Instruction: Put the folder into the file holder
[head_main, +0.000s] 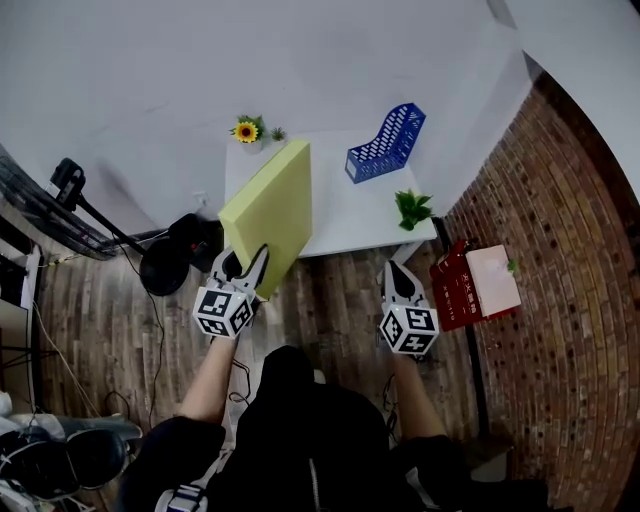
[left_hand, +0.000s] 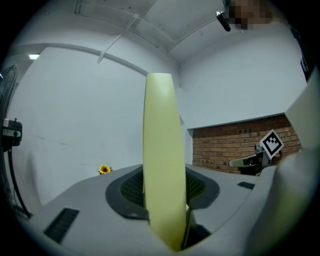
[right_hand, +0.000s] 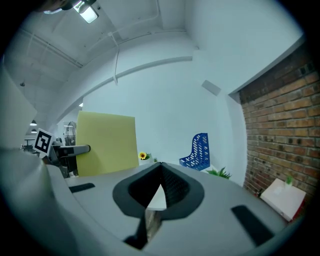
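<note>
Folder (head_main: 272, 210) upright, clamped in jaws of left gripper (head_main: 245, 272) over surface (head_main: 345, 215) edge; hold it vertical, steer to file holder (head_main: 388, 145) at 2 o'clock; right gripper (head_main: 403, 283) jaws together, empty

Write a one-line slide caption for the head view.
Left claw grips the yellow-green folder on edge before the white table holding the blue file holder; right claw shut, empty.
</note>
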